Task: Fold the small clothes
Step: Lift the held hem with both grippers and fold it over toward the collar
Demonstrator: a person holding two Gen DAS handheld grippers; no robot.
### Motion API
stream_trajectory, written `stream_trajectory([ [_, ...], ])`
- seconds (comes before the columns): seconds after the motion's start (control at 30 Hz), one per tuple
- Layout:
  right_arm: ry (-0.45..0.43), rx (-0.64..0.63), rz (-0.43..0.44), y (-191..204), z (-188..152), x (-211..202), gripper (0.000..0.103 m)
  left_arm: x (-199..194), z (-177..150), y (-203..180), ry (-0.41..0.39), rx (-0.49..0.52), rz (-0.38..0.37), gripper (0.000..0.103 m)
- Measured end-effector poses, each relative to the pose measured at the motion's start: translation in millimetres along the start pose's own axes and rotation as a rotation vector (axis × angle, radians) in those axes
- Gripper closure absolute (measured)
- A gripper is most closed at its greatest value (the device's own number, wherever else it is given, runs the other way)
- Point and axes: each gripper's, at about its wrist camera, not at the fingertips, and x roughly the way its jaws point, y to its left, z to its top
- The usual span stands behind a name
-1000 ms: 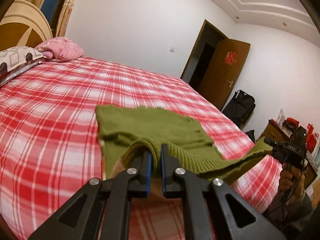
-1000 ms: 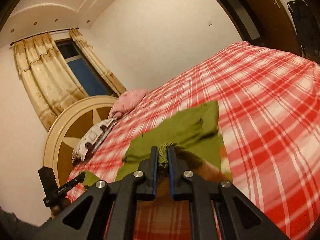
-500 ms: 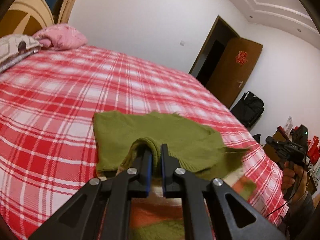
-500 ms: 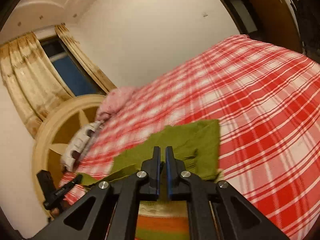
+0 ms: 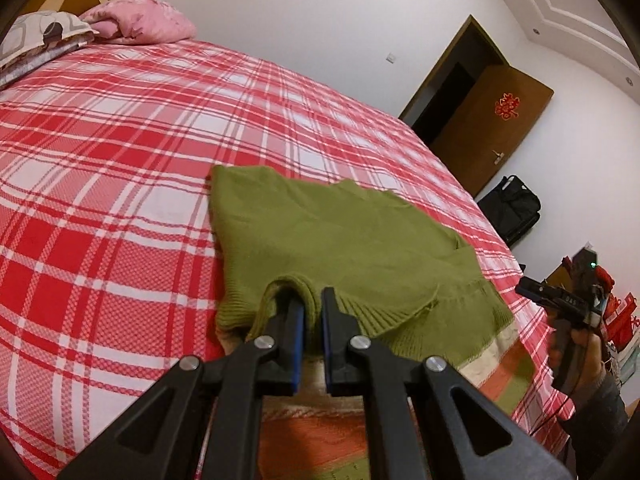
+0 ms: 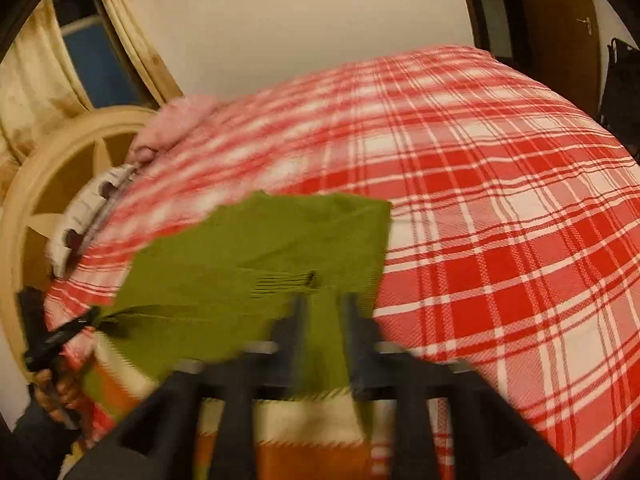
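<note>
I have the left gripper (image 5: pixel 311 312) clenched on the ribbed hem of the green sweater (image 5: pixel 340 248) — a fold of knit sits pinched between its blue pads. The sweater lies folded on the bed (image 5: pixel 120 152), near its foot edge, with its far edge flat on the red plaid cover. Under the hem, nearer to me than the sweater, a striped layer (image 5: pixel 316 436) of cream, orange and green shows.

My right gripper (image 6: pixel 322 320) has just been opening; its jaws now stand apart above the sweater's hem, released, and green knit shows in the gap without either pad pressing on it. That view is blurred, so finer contact I cannot tell. From the left view the right gripper is off the sweater's right corner, held in a hand (image 5: pixel 580 344).

Beyond the sweater, at the head of the bed, sit a pink pillow (image 5: pixel 140 22) and a patterned one (image 5: pixel 36 36).
</note>
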Motion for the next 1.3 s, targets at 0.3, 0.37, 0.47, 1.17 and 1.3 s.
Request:
stream_trajectory([
  [0.3,0.080,-0.039,-0.014,5,2,37,0.044,7,4,5,0.021,-0.005,-0.006,0.095],
  [0.37,0.119,-0.056,-0.021,5,-1,47,0.058,8,5,6,0.026,-0.005,-0.005,0.095],
  [0.47,0.112,-0.077,-0.012,6,-2,47,0.100,6,9,7,0.030,-0.026,-0.030,0.095],
  [1.17,-0.095,-0.120,-0.097,22,83,62,0.100,63,99,21,0.016,-0.065,-0.023,0.095],
  [1.3,-0.092,-0.105,-0.115,14,89,80,0.100,69,102,30,0.017,-0.082,-0.021,0.095],
])
